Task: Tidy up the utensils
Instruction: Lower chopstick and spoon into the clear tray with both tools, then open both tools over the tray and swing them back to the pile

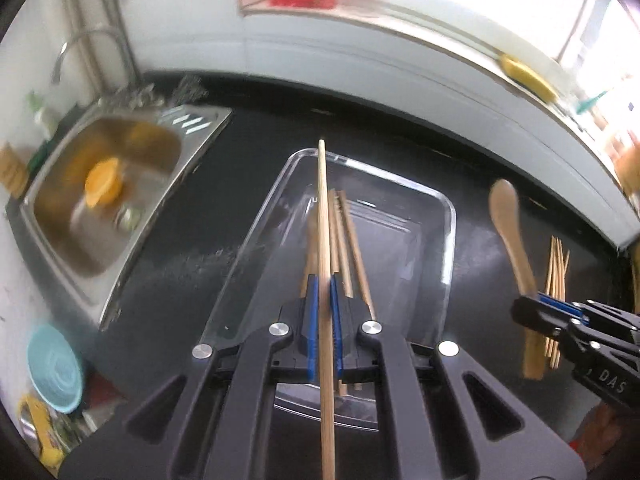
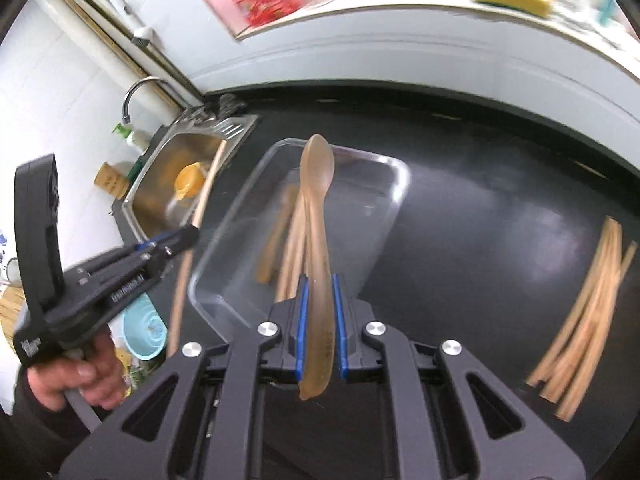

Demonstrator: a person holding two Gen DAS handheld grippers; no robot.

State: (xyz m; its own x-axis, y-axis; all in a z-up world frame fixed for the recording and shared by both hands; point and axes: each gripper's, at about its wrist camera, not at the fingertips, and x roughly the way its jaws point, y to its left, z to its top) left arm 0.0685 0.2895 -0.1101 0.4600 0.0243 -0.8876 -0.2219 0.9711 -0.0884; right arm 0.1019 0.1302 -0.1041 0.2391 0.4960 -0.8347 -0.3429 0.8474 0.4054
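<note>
Both grippers are clamped: the left gripper [image 1: 324,300] on a single chopstick [image 1: 323,216], the right gripper [image 2: 320,300] on a wooden spoon [image 2: 317,216], each pointing steeply down over the glass tray [image 1: 450,216], where more chopsticks [image 1: 352,248] lie. Around it spreads the black counter [image 1: 240,128], with the steel sink [image 1: 200,148] to the left and a loose chopstick pile [image 2: 588,296] to the right. Lettering on the right tool's body reads perhaps "DAS". A hand [image 2: 76,376] grips the left tool's handle.
</note>
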